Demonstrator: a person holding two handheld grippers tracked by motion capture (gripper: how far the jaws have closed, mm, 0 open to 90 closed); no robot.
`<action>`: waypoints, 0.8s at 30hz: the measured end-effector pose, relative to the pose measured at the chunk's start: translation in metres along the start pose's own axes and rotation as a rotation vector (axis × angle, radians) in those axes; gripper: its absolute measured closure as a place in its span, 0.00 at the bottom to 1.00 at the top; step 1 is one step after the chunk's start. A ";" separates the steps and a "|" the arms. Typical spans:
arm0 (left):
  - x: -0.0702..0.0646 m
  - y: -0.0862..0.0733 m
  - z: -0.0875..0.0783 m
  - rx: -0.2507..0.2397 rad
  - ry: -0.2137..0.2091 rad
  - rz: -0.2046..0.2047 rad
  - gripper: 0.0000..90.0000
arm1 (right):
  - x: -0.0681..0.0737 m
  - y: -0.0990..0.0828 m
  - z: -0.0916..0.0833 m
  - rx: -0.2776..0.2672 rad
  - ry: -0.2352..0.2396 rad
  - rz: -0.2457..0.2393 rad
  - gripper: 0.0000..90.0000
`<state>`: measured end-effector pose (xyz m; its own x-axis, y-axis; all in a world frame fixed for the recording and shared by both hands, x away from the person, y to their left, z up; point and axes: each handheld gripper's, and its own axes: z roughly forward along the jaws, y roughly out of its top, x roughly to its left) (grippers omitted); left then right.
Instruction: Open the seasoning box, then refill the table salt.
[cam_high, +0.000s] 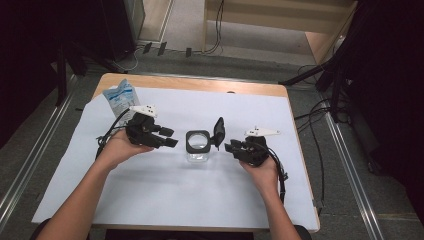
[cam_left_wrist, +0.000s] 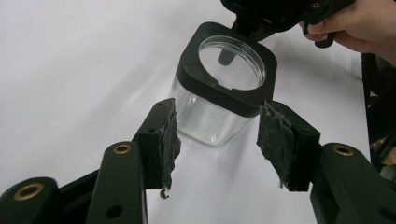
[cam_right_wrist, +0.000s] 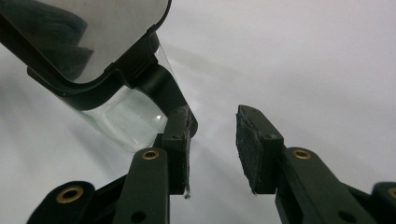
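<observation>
A clear square jar (cam_high: 198, 142) with a black rim stands mid-table on the white sheet, and its black lid (cam_high: 218, 132) is flipped up on the right side. My left gripper (cam_high: 170, 137) is just left of the jar and open. In the left gripper view the jar (cam_left_wrist: 224, 84) sits just beyond the gripper (cam_left_wrist: 217, 135), and the pads do not touch it. My right gripper (cam_high: 229, 147) is at the jar's right, by the raised lid. In the right gripper view it (cam_right_wrist: 212, 126) is open with nothing between its pads. One jaw lies against the black hinge part below the lid (cam_right_wrist: 88, 32).
A blue-and-white pouch (cam_high: 120, 97) lies at the back left corner of the white sheet (cam_high: 150, 190). The wooden table edge (cam_high: 200, 82) runs along the back. Cables and dark stands lie on the floor around the table.
</observation>
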<state>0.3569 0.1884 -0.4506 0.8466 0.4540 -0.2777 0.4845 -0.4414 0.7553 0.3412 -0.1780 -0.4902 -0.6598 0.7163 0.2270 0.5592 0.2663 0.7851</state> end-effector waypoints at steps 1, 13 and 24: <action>0.001 -0.001 -0.002 -0.004 -0.002 -0.003 0.54 | 0.000 0.001 0.000 -0.003 0.004 -0.002 0.73; 0.013 -0.014 -0.018 0.013 0.076 -0.042 0.53 | -0.003 0.002 0.004 0.010 0.005 -0.010 0.67; 0.024 -0.027 -0.047 -0.028 0.144 -0.091 0.52 | -0.004 0.005 0.011 0.022 0.010 -0.029 0.61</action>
<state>0.3541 0.2476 -0.4501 0.7582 0.5981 -0.2598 0.5498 -0.3722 0.7478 0.3524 -0.1721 -0.4933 -0.6806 0.7019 0.2101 0.5508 0.3012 0.7784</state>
